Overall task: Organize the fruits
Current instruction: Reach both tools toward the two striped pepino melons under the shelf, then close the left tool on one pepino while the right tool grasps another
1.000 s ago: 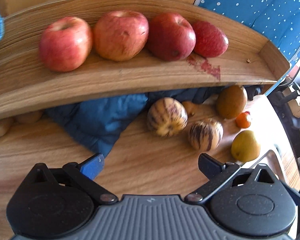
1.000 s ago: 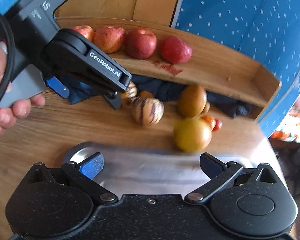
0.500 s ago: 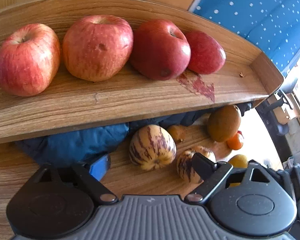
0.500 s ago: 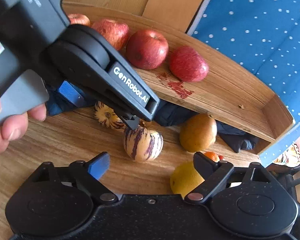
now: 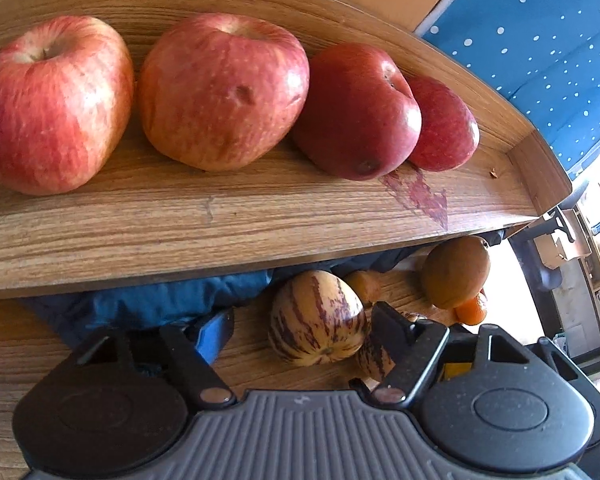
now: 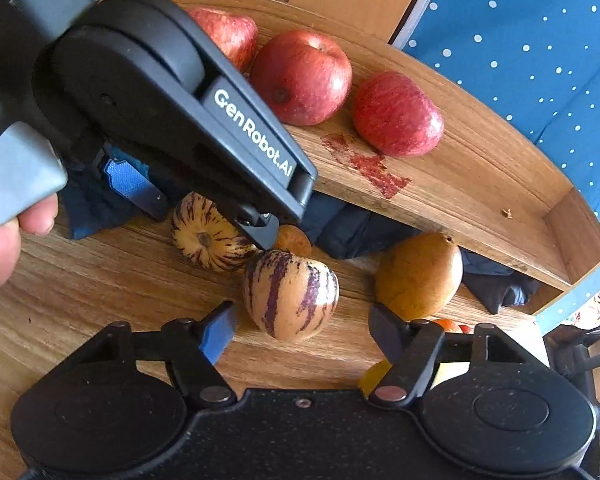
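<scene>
Left wrist view: low over the table [image 5: 28,344], close, facing forward along its fingers at the shelf [image 5: 260,216] edge; apples [image 5: 220,92] fill the upper frame.
Right wrist view: higher, set farther back, angled down; left gripper [image 6: 204,216] body crosses near left.
Shared: shelf, apples, striped fruits [image 5: 316,316] [image 6: 290,294], brown pear [image 5: 456,272] [image 6: 418,274], blue cloth [image 5: 148,304].
</scene>
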The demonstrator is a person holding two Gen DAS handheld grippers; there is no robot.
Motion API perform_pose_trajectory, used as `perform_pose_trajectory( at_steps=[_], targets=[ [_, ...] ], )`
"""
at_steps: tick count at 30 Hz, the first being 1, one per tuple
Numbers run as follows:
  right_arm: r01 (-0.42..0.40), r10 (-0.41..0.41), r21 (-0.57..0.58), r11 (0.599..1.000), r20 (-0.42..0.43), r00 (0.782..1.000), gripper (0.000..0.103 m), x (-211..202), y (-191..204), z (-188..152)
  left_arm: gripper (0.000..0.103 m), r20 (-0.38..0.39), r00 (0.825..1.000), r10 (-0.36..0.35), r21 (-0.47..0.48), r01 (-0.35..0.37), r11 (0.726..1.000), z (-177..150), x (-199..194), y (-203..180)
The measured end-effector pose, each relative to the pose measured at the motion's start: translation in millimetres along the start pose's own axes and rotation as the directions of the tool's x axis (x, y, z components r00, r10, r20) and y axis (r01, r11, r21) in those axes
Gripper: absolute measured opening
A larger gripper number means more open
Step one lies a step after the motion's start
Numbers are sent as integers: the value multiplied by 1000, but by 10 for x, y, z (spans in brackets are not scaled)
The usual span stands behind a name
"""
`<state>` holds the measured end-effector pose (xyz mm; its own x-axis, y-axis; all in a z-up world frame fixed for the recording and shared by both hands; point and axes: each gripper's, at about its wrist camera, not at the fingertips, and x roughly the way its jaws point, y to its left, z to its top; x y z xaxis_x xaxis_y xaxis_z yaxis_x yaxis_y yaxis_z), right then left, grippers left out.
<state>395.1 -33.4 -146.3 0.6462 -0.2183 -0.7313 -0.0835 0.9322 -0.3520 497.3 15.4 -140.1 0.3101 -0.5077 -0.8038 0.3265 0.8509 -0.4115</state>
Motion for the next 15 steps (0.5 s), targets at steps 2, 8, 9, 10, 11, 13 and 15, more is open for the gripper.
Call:
perform_pose_trajectory(
  at_steps=[2,8,9,10,11,13,15],
  targets=[
    [-7,7,2,1000,0,1000,69,23,4,16,75,-1,1000,0,3,0,1000,0,-3,5],
    [-27,27,0,1000,8,1000,54,71,5,42,74,-6,1000,-1,-2,1,1000,8,-22,17],
    [-28,28,1,1000,10,1000,54,78,-1,47,74,-6,1000,1,-1,-1,1000,8,-23,18],
    [-28,28,4,1000,11,1000,54,75,-3,45,74,-6,1000,3,1,-3,1000,6,-23,14],
    [-29,29,7,1000,12,1000,54,73,-8,40,74,-5,1000,5,2,-5,1000,2,-25,9],
    [-30,30,15,999,14,999,54,66,-23,26,71,-5,1000,2,6,-2,1000,-10,-23,-4],
    [-30,29,24,999,17,999,54,46,-27,-2,67,-6,1000,-4,14,4,1000,-24,-16,-35]
  ],
)
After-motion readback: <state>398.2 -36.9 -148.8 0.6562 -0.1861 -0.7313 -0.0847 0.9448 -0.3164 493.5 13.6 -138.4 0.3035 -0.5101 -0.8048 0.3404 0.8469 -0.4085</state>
